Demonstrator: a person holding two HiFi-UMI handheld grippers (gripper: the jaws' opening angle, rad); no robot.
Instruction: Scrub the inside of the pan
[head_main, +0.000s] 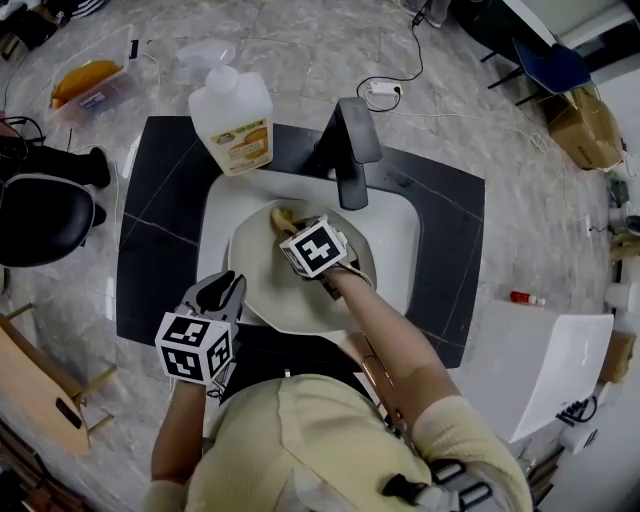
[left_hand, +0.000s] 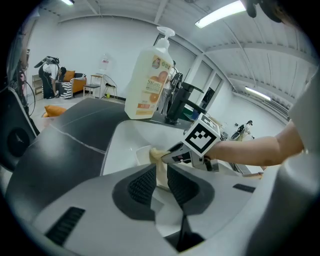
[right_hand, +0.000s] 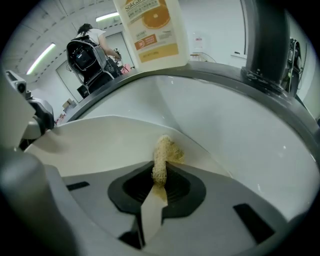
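Observation:
A cream pan (head_main: 268, 300) lies in the white sink (head_main: 395, 245). My left gripper (head_main: 232, 290) is at the pan's near-left rim; in the left gripper view its jaws (left_hand: 161, 184) are shut on the pan's rim (left_hand: 161, 167). Over the pan's far side, my right gripper (head_main: 295, 228) is shut on a tan fibrous scrubber (head_main: 282, 216). In the right gripper view the scrubber (right_hand: 163, 152) sticks out of the gripper (right_hand: 161, 175) and rests on the pan's inner wall (right_hand: 100, 145).
A soap bottle (head_main: 235, 115) stands on the dark counter (head_main: 160, 220) behind the sink. The black faucet (head_main: 350, 150) reaches over the sink's far side. A white box (head_main: 550, 360) sits to the right, and a chair (head_main: 40, 215) to the left.

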